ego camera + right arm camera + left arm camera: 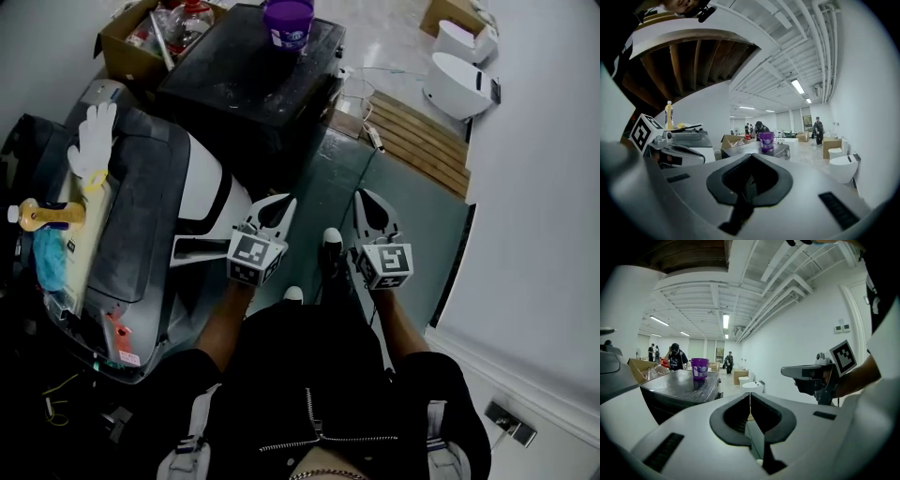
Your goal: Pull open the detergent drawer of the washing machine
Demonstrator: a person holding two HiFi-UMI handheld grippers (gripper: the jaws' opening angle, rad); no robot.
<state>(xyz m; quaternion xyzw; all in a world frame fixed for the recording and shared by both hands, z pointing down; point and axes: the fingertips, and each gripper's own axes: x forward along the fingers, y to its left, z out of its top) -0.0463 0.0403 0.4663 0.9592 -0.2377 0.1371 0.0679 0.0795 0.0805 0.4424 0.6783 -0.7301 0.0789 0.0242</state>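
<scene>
Left gripper [279, 210] and right gripper [368, 202], both closed and empty, hang right of the washing machine [150, 216]; its drawer apparently sits out of sight, so a reach may miss.

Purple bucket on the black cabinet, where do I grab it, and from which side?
Probably its rim, from above: the purple bucket stands upright and open on the black cabinet, so one jaw can go inside the wall, one outside.

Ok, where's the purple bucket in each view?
Head view: top centre, the purple bucket stands at the far edge of the black box.
Left gripper view: left of centre, mid-height, on the box.
Right gripper view: just right of centre, mid-height, on the box.
Shared landmark: the black box under it.
</scene>
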